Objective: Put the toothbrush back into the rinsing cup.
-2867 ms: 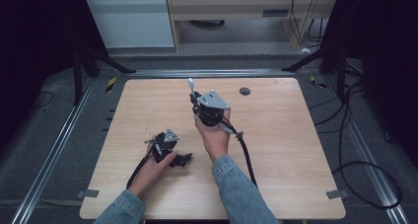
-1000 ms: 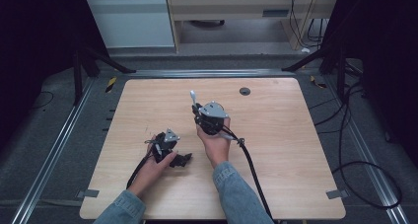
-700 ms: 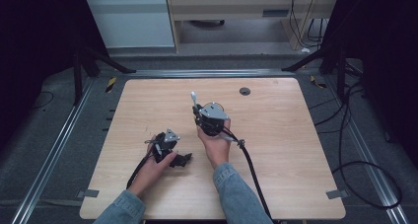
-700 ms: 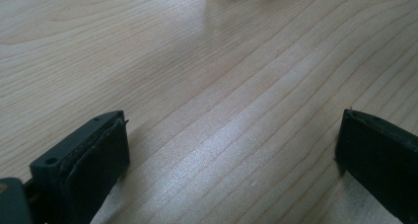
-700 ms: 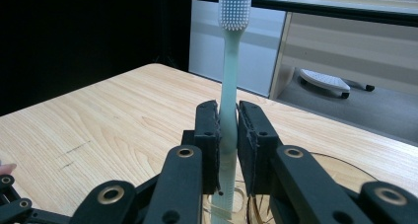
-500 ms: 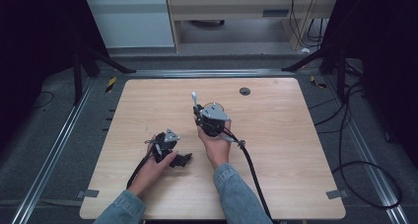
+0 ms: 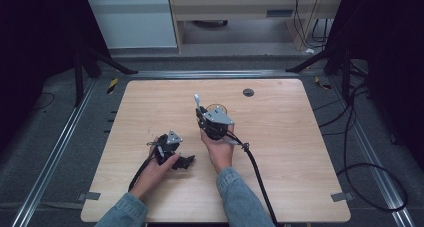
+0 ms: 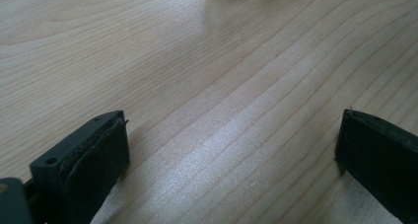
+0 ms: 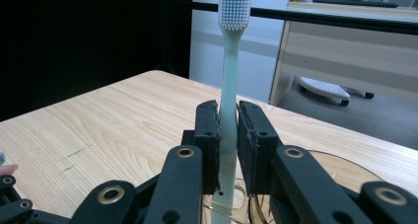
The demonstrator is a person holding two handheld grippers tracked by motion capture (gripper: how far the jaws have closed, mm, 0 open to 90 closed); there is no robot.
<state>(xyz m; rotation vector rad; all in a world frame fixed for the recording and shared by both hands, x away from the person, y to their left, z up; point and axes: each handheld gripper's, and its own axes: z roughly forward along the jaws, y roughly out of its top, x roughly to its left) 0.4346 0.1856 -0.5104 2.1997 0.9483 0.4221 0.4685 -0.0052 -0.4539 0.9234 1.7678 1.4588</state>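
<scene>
Right gripper view tells you most of what matters: your right tool is clenched on the handle of a pale toothbrush, jaws pressed flat against both sides of it, with the bristled head standing upright well above the jaws. Just below the jaws, under the lower end of the handle, you can see the rim of a clear round cup with an amber tint. Whether the handle's tip is inside that cup or only above it cannot be told from here.

From the high view, the toothbrush rises beside the cup, with your right tool directly over that cup near the middle of the tabletop. Your left tool lies low on the tabletop, toward you and to the left of the cup, well apart from it. In the left gripper view, its jaws stand wide apart with nothing but bare wood between them, so it is released and idle.

By my judgement, the grasp is done and the brush is upright at the cup. What looks left is either seating it in the cup and letting go, or lifting it clear; the pictures alone do not settle which.
</scene>
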